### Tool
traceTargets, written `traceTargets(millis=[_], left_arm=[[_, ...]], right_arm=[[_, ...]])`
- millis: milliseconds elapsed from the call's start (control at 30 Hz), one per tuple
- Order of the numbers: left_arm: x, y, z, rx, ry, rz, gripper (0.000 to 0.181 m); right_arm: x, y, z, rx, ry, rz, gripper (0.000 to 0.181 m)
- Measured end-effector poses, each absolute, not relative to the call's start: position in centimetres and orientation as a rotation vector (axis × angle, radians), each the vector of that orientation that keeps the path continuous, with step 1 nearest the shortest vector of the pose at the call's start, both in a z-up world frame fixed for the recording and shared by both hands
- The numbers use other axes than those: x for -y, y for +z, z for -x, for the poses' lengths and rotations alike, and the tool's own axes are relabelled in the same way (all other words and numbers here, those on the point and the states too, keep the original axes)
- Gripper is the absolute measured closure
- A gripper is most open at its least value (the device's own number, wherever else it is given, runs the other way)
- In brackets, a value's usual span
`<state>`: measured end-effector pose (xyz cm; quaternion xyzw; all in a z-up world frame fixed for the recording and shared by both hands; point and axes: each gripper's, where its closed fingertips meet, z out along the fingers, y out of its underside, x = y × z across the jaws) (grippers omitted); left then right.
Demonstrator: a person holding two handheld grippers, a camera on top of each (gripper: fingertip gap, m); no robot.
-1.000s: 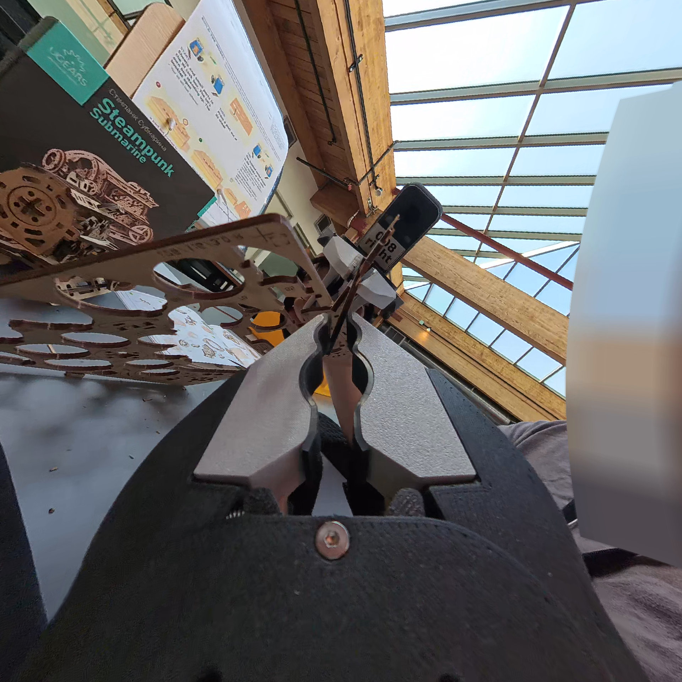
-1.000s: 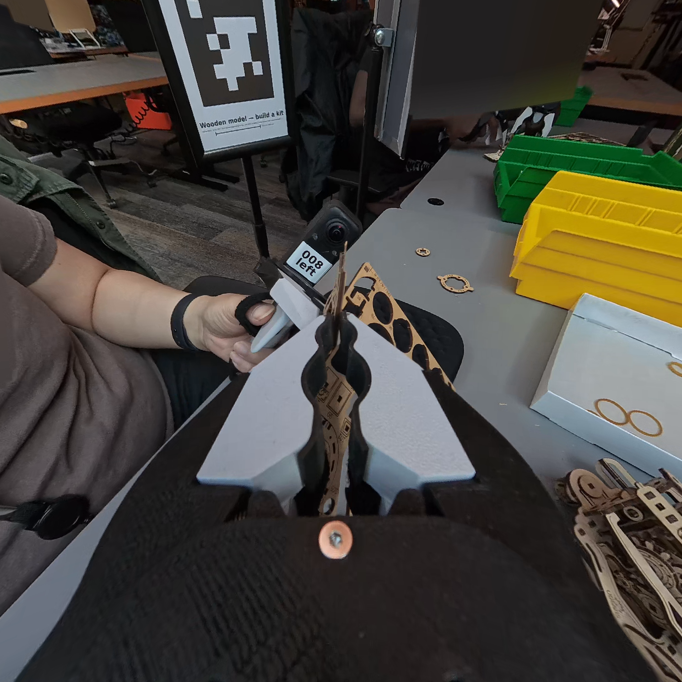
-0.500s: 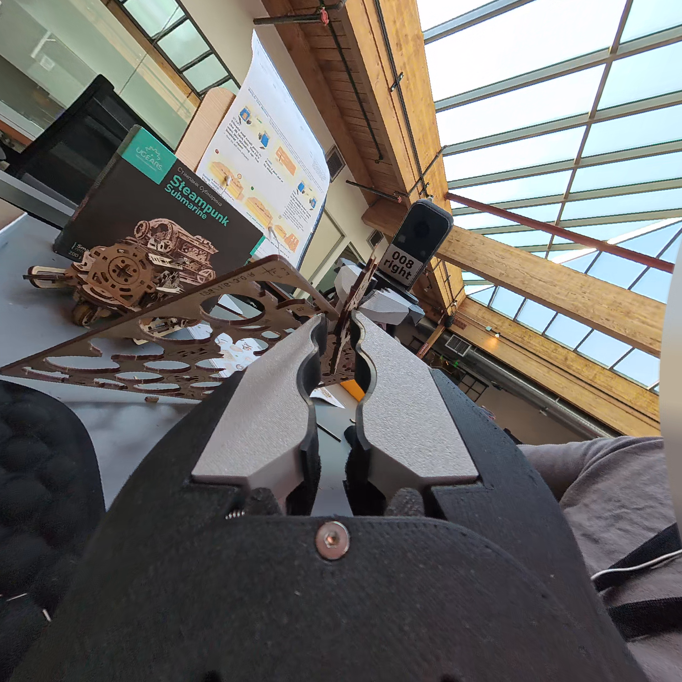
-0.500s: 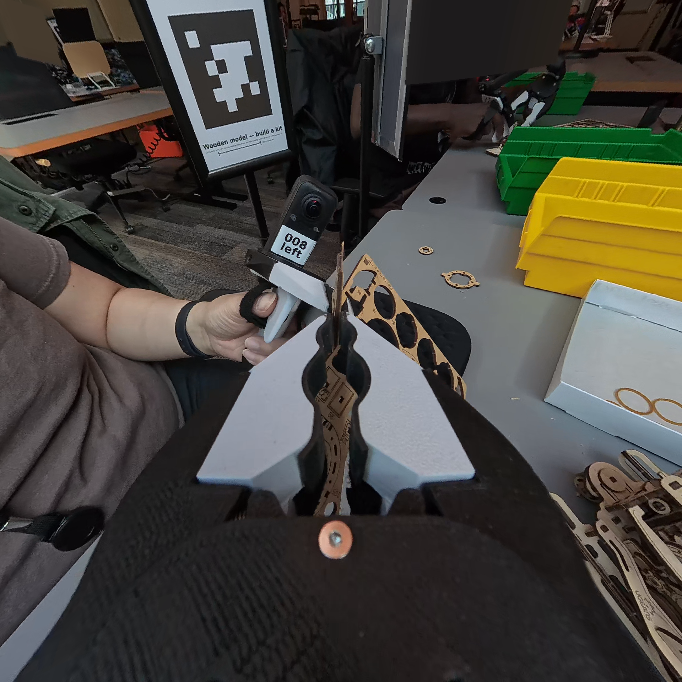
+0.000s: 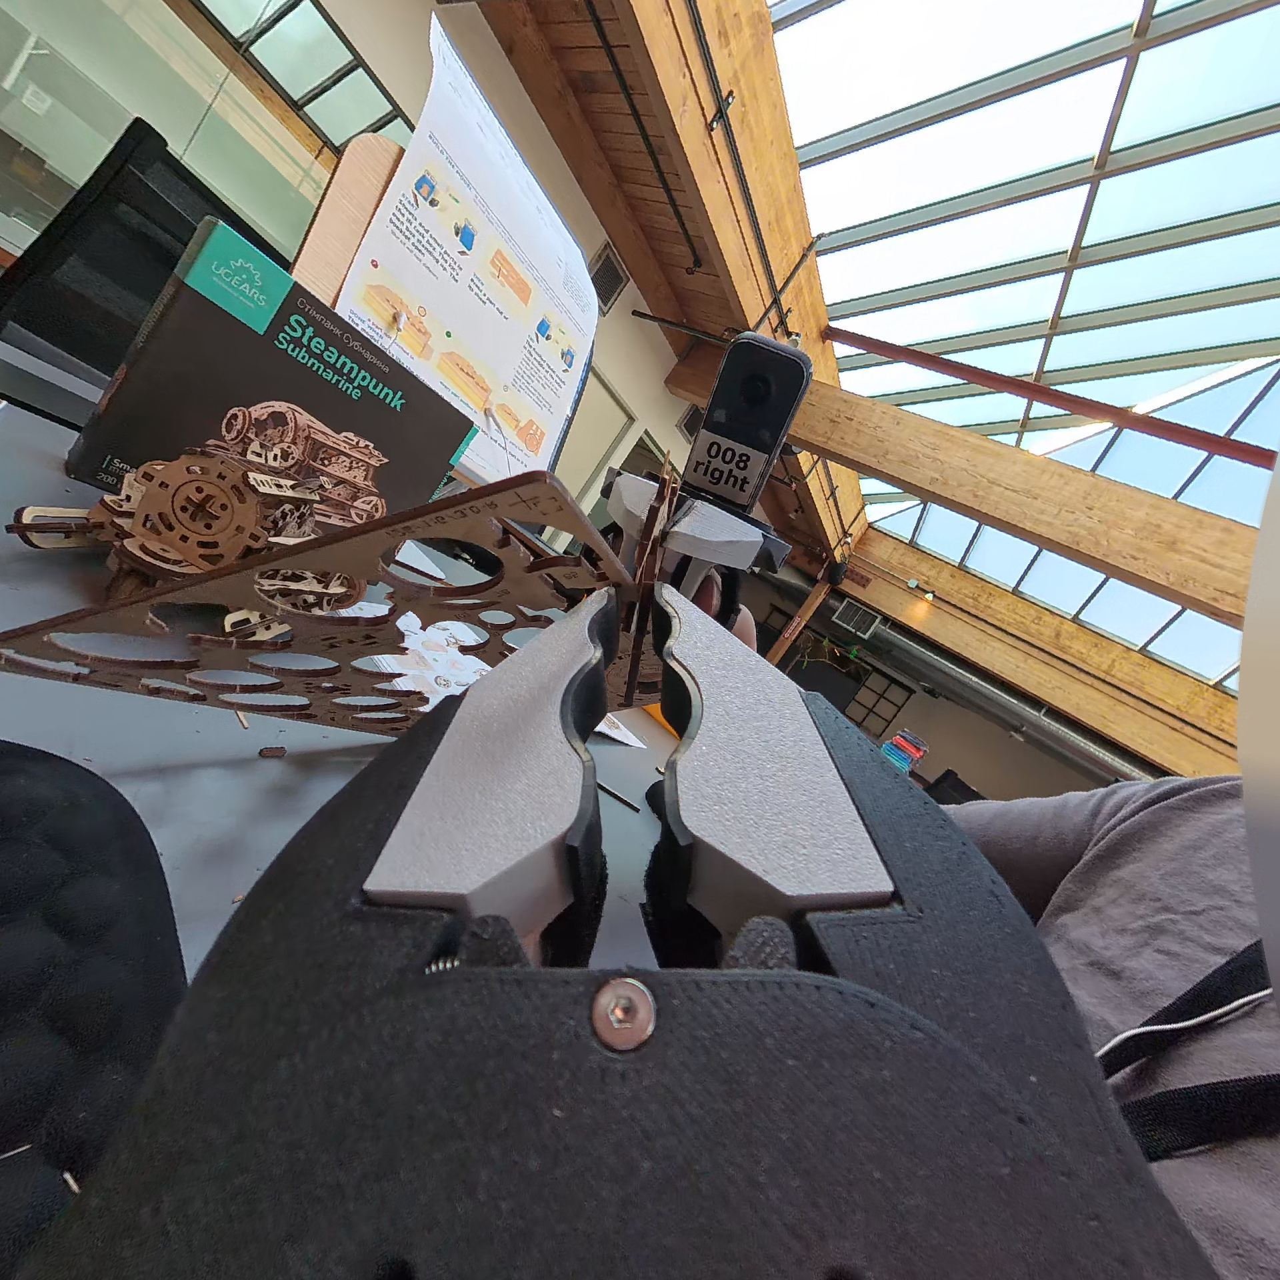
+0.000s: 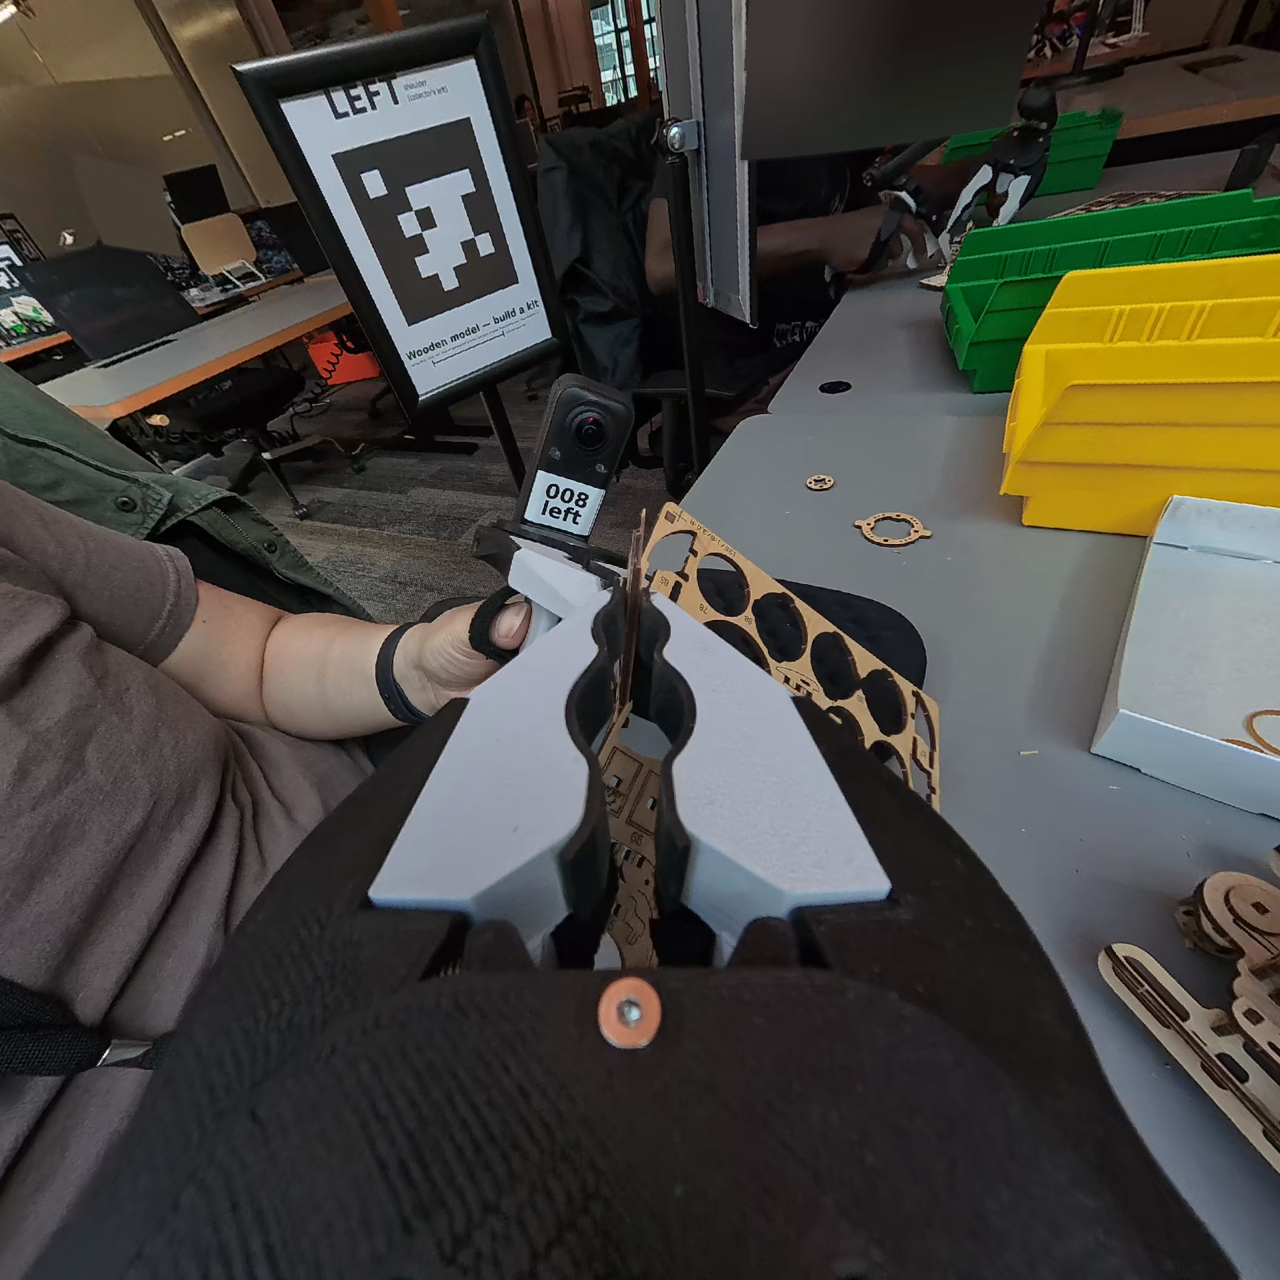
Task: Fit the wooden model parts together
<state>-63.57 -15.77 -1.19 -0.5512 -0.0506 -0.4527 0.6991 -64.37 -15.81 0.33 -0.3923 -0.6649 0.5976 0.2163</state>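
Observation:
My right gripper (image 6: 632, 599) is shut on a thin wooden sheet piece (image 6: 627, 665), seen edge-on and upright. My left gripper (image 5: 634, 599) faces it from the other side and is pinched on the same piece (image 5: 650, 547) at its tips. A larger wooden sheet with round cut-outs (image 6: 703, 544) slants down from that point to the black mat (image 6: 880, 623); in the left wrist view it (image 5: 485, 512) spreads to the left. I cannot tell whether the two pieces are joined. Each gripper shows in the other's view: the right one (image 5: 654, 554), the left one (image 6: 575, 582).
A built wooden model (image 5: 201, 512), the kit box (image 5: 277, 374) and an instruction sheet (image 5: 471, 277) stand on the grey table. Yellow (image 6: 1143, 402) and green (image 6: 1108, 277) bins, a white box (image 6: 1205, 658), loose ring parts (image 6: 892, 530) and model parts (image 6: 1233, 970) lie to the right. The grippers are tip to tip, or close to it.
Both grippers keep their hold. The left gripper has tilted more upright and level, so more table, box and model show in its view. The right gripper also stands straighter.

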Motion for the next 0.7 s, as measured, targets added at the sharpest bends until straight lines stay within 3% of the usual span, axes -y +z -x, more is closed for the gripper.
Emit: traceTargets(millis=[700], left_arm=[[17.3, -0.3, 62.3, 0.04, -1.359, 1.053, 0.176]], right_arm=[[17.1, 1.0, 62.9, 1.899, 1.836, 0.925, 0.18]])
